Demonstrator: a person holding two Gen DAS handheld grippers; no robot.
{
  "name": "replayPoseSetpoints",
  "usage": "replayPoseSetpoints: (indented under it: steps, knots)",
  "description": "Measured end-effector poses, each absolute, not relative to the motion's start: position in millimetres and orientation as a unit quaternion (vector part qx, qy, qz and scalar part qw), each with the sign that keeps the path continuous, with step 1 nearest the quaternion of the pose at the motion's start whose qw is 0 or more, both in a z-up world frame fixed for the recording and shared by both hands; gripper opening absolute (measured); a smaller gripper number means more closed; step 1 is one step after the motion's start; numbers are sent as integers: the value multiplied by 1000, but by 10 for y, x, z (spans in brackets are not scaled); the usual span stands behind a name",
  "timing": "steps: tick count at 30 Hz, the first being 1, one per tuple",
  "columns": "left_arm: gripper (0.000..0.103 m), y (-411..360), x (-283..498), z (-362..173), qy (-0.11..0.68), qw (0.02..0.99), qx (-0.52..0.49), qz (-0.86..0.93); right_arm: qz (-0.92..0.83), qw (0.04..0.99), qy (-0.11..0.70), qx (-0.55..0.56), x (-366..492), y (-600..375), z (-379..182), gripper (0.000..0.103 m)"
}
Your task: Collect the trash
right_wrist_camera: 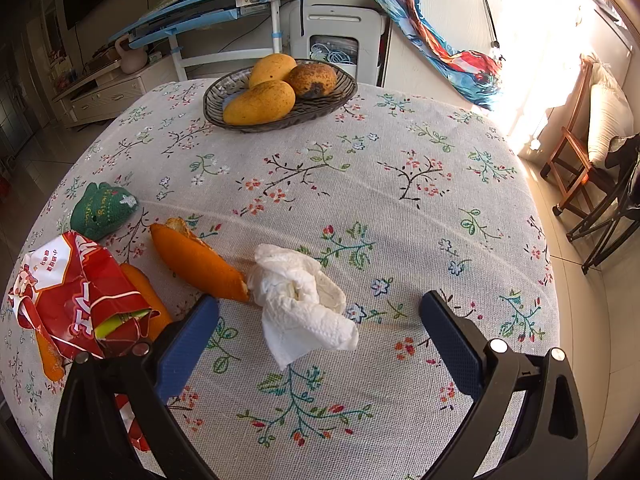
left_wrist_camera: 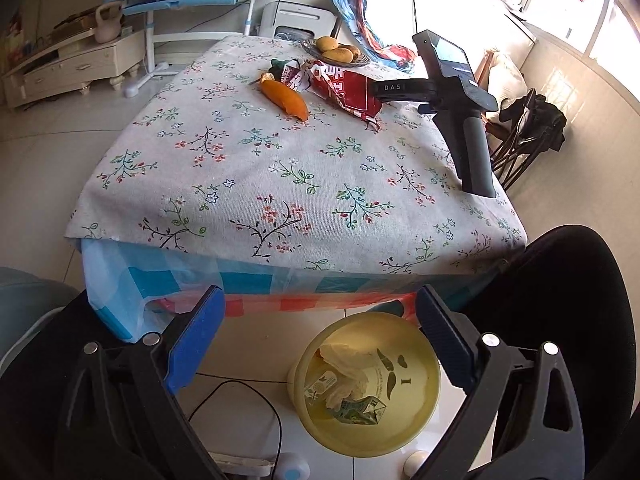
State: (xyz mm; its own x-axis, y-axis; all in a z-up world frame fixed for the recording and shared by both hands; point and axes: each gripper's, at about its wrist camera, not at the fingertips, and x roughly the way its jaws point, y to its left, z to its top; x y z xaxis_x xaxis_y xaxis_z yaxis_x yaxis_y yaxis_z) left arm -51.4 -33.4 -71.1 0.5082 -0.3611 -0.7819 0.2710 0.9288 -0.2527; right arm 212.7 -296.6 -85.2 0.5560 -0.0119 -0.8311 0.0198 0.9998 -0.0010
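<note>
Both grippers, the left gripper [left_wrist_camera: 318, 340] and the right gripper [right_wrist_camera: 320, 344], have black plastic frames. Their jaws carry blue ribbed pads. Round silver screws sit on each arm.

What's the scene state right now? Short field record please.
surface: floral tablecloth on table
trash on table: crumpled white paper towel; orange mango peel; crumpled red snack wrapper
not trash: three yellow mangoes in dark glass dish; green knitted pouch
bin: yellow round plastic bin on floor, already holds paper and a green carton
left claw: open, empty, above bin
right claw: open, empty, facing the paper towel
</note>
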Motion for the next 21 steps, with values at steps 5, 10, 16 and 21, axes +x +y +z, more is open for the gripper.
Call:
replayPoseSetpoints:
  steps: [5, 10, 16, 21]
  knots:
    - [92, -332, -515, -718, 462, 867, -49, -181, -9, 882, 471, 4, 2127, -2966, -852, 96]
    - [93, -368, -546, -725, 460, 869, -35, -181, -9, 882, 471, 4, 2124, -2965, -852, 96]
    - [92, -462, -618, -750, 457, 871, -7, -181, -9, 882, 471, 4, 2128, -2967, -854, 96]
    - [93, -583, -686, -814, 456, 871, 34, -177, -9, 882, 471, 4, 2122, -2964, -852, 96]
